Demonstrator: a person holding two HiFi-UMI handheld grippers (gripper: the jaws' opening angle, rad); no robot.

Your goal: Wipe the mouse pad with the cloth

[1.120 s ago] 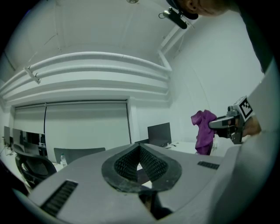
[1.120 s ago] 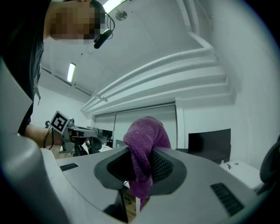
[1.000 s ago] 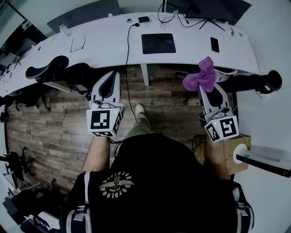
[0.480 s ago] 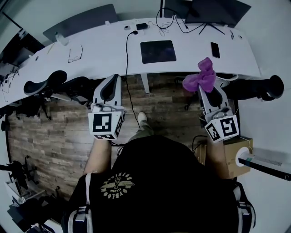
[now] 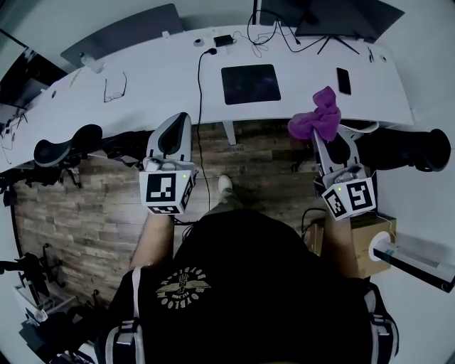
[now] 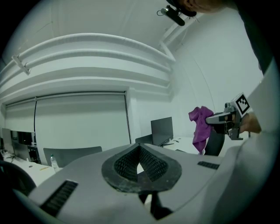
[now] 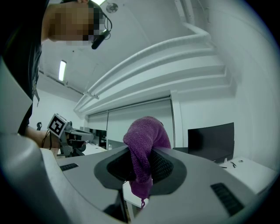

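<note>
The dark mouse pad (image 5: 248, 84) lies on the white curved desk (image 5: 163, 75), near its middle. My right gripper (image 5: 324, 136) is shut on a purple cloth (image 5: 318, 117), which bunches above the jaws at the desk's front edge, right of the pad. In the right gripper view the cloth (image 7: 145, 141) hangs down between the pads of the right gripper (image 7: 140, 169). My left gripper (image 5: 175, 124) hovers over the wooden floor in front of the desk, left of the pad. Its jaws are together on nothing in the left gripper view (image 6: 140, 164), where the cloth (image 6: 200, 127) shows at right.
A phone (image 5: 343, 80) lies right of the pad and glasses (image 5: 114, 87) to its left. A black cable (image 5: 200, 99) hangs off the desk. A monitor (image 5: 334, 13) stands at the back. Office chairs (image 5: 64, 148) (image 5: 416, 148) flank me; a cardboard box (image 5: 371, 245) sits at right.
The desk and mouse pad have come a little closer in the head view as the person steps forward. Both grippers keep their pose, and the cloth stays held.
</note>
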